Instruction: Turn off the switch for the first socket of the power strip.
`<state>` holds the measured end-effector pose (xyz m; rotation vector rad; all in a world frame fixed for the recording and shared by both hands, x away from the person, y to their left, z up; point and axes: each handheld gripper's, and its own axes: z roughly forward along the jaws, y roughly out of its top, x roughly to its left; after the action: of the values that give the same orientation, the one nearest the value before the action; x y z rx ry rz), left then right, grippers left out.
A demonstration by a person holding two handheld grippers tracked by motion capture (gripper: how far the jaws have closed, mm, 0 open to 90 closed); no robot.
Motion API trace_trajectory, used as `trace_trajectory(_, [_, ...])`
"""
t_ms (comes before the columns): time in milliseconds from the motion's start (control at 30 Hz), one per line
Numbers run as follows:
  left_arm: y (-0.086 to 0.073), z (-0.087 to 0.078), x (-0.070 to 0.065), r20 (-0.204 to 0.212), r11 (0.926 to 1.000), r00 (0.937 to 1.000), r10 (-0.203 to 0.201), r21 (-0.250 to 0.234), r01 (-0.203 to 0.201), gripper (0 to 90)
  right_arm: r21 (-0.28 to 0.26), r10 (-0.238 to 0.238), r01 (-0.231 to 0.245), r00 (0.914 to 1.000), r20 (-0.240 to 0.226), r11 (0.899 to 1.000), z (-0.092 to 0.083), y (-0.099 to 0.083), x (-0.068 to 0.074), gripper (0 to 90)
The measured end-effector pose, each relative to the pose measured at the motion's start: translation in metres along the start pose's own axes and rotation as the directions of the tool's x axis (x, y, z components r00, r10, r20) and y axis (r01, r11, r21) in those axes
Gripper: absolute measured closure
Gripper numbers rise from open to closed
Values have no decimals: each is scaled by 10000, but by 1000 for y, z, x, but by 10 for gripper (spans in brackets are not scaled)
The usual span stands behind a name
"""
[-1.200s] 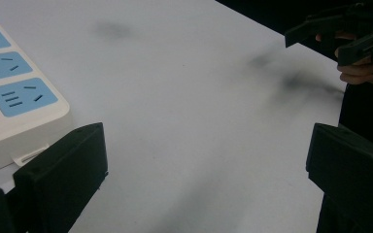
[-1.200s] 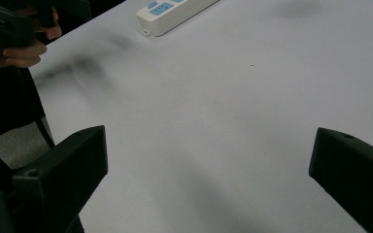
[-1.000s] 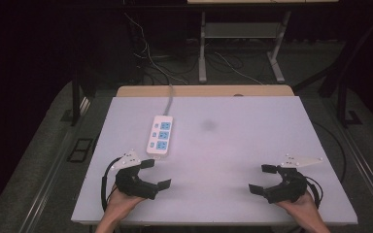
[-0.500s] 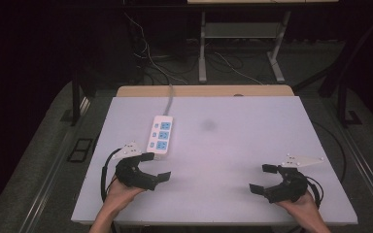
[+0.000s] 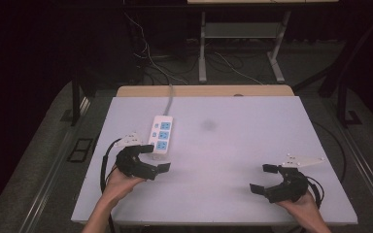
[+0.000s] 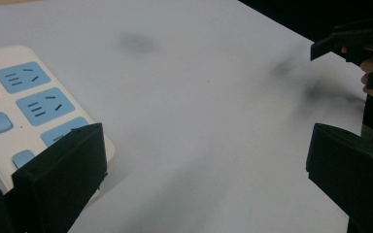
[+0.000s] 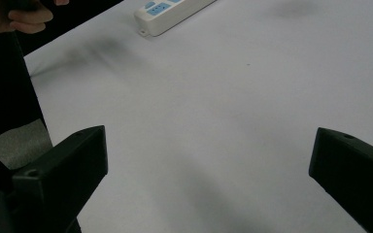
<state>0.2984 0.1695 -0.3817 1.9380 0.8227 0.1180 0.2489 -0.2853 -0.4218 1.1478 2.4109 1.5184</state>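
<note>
Dim room all round, cables and desk legs barely readable past the far edge. White table [image 5: 233, 145] lit in the middle, faint grey smudge [image 5: 208, 125] near centre. Power strip [image 5: 161, 136] lying flat at about ten o'clock on the table, cord [image 5: 169, 99] running off toward twelve and lost in the dark. Left gripper [image 5: 154, 158] at eight o'clock, jaws spread wide, nothing between them, upper jaw just at the strip's near end; whether touching, hard to tell from above. From the left gripper view, strip [image 6: 26, 104] cut off at the left edge, two blue sockets plain, a third half hidden behind the left jaw, buttons partly covered too. Right gripper [image 5: 265, 178] at five o'clock, well apart from the strip, jaws likewise wide and empty, over bare table. From the right gripper view, strip [image 7: 170, 12] small at eleven o'clock, cropped by the top edge; fingers of a hand [image 7: 26, 14] at the top left corner, blurred. Forearms cut off by the bottom edge in the high view.
</note>
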Motion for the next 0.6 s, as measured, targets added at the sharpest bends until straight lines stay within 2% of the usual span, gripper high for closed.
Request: trace_trajectory(600, [19, 0, 15, -214, 9997, 9998, -32, 230, 37, 6, -20, -37, 37, 10000, 49, 10000, -1, 0, 0, 3])
